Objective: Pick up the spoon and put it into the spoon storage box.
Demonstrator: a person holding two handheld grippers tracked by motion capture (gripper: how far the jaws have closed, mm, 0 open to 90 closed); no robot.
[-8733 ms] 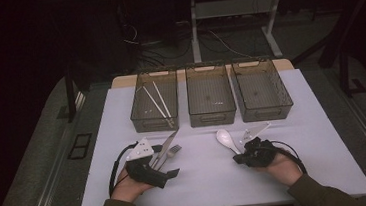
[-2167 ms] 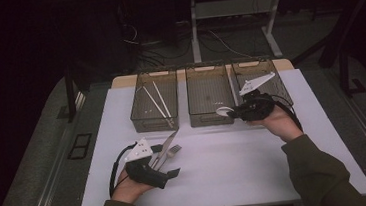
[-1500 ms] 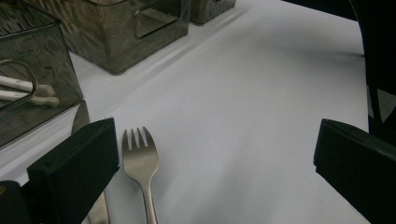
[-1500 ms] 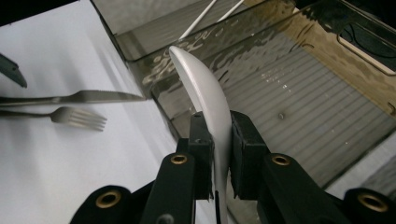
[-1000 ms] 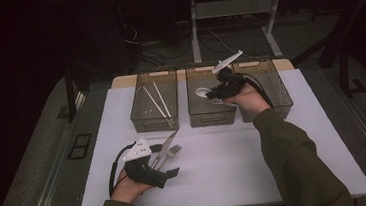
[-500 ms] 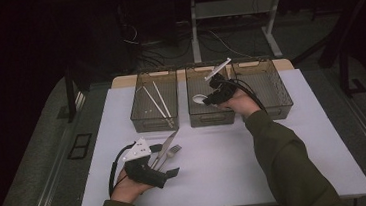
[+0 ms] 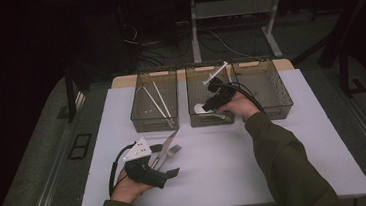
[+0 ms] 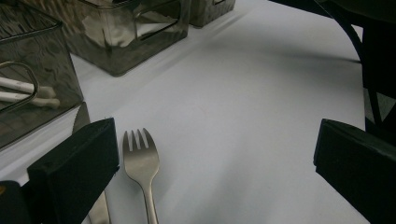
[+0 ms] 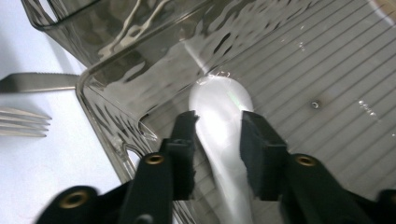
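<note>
I see the right gripper (image 9: 218, 135) inside the middle bin (image 7: 193, 78), jaws narrow on either side of a white spoon (image 9: 220, 114); I cannot tell whether they grip it. Left gripper (image 8: 215, 163) rests on the table (image 7: 285, 144), jaws wide, fork (image 8: 141, 163) and knife (image 7: 167, 143) between them

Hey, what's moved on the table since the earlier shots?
The right gripper carried the white spoon from the near table up into the middle bin, fingers shut on it throughout. The left gripper, fork, knife and chopsticks stayed put.
</note>
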